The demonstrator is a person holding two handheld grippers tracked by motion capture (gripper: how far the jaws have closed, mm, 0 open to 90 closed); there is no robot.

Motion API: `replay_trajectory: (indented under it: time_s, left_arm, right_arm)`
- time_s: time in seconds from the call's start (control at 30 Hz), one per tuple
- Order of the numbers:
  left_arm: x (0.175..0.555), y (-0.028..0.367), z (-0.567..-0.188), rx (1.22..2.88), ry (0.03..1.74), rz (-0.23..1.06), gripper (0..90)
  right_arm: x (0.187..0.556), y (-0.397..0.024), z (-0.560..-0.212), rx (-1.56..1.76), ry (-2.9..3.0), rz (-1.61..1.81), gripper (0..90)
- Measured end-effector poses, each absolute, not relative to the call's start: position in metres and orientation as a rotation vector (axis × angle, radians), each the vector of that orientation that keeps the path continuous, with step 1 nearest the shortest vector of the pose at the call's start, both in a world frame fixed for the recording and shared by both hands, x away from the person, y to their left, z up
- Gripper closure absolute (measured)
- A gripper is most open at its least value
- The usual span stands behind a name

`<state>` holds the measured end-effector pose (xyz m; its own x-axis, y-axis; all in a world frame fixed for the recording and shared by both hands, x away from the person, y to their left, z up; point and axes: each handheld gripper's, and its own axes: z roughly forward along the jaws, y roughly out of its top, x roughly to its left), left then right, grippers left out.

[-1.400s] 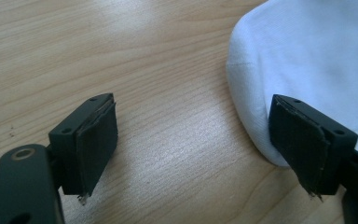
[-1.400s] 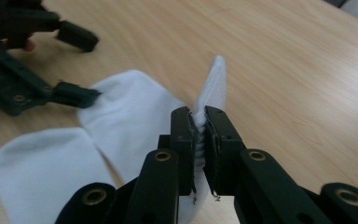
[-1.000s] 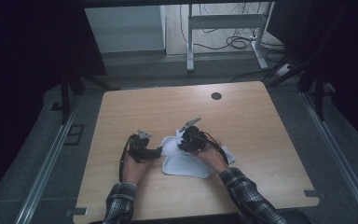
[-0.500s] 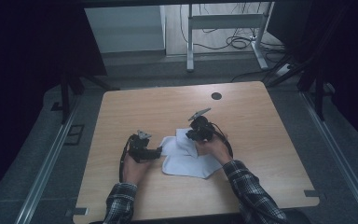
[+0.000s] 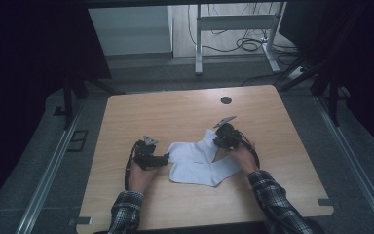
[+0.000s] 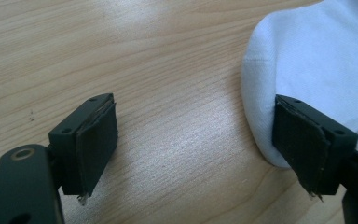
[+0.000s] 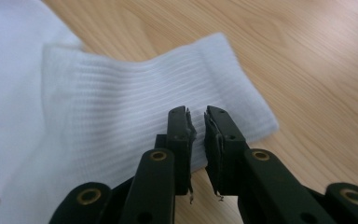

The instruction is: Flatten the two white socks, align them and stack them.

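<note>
**Sock spread on the table, ribbed cuff under a near-shut gripper**

The white sock [image 5: 198,161] is lying flat near the middle of the wooden table [image 5: 175,117], toe end toward the person's left, ribbed cuff [image 7: 168,112] reaching up toward the right hand. The right gripper [image 5: 222,140] is hovering at that cuff; in the right gripper view its jaws have just been closing and are standing almost together, a thin slit between the pads, and I cannot tell whether any fabric is pinched in there. The left gripper [image 5: 164,158] is sitting at the toe end with jaws spread wide, nothing between them but bare wood, one pad [image 6: 303,144] just touching the sock's rounded edge.

The risks, as I'm reading it: if the right jaws are gripping only a ridge of the ribbing, any pull is likely slipping the cuff free. And with the left side not pinning anything, a tug from the right may be dragging the whole sock across the table or bunching it instead of folding it cleanly.
</note>
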<state>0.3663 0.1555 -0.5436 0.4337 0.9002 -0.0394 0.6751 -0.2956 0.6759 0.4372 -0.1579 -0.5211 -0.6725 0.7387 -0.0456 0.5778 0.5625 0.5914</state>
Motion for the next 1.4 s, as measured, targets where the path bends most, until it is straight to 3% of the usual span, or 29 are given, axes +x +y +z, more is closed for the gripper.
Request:
replay_trajectory:
  time_s: [0.3,0.43,0.77,1.0,1.13,1.23,1.4]
  left_arm:
    - [0.369,0.154,-0.544,2.058,1.333,0.475,17.4]
    - [0.37,0.155,-0.538,2.028,1.348,0.504,33.0]
    - [0.376,0.153,-0.524,1.966,1.286,0.509,47.2]
    - [0.384,0.15,-0.535,1.994,1.281,0.458,55.0]
    - [0.387,0.145,-0.54,2.04,1.274,0.442,64.7]
    - [0.387,0.143,-0.539,2.031,1.265,0.425,82.5]
    - [0.381,0.14,-0.523,2.027,1.22,0.442,85.2]
  right_arm:
    - [0.429,-0.193,-0.519,1.161,2.491,0.86,70.9]
    - [0.431,-0.202,-0.507,1.175,2.448,0.925,67.0]
    - [0.45,-0.207,-0.51,1.233,2.399,0.954,62.5]
    - [0.455,-0.2,-0.524,1.229,2.429,0.903,59.0]
    - [0.454,-0.201,-0.527,1.261,2.435,0.935,71.1]
    - [0.452,-0.199,-0.526,1.262,2.446,0.923,80.4]
    - [0.445,-0.204,-0.513,1.219,2.409,0.952,81.1]
